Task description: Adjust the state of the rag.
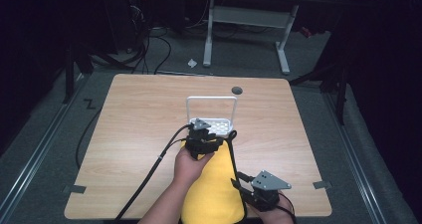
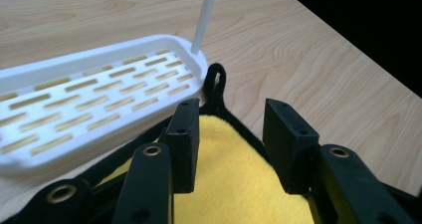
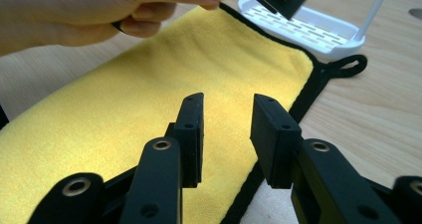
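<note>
A bright yellow cloth (image 1: 211, 194) edged in black, with a black hanging loop (image 2: 215, 79) at its far corner, lies on a pale wood-grain table (image 1: 139, 129). Beside it sits a white rack (image 2: 94, 92) patterned with rows of slots. Both grippers' jaws are matte black.

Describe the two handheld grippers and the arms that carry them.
Both are black: the left gripper and right gripper each have two flat rectangular jaws on hinged links with brass-ringed pivot holes, a grey three-cornered plate on top and a trailing black cable. The person's forearms are bare, no sleeves in view.
</note>
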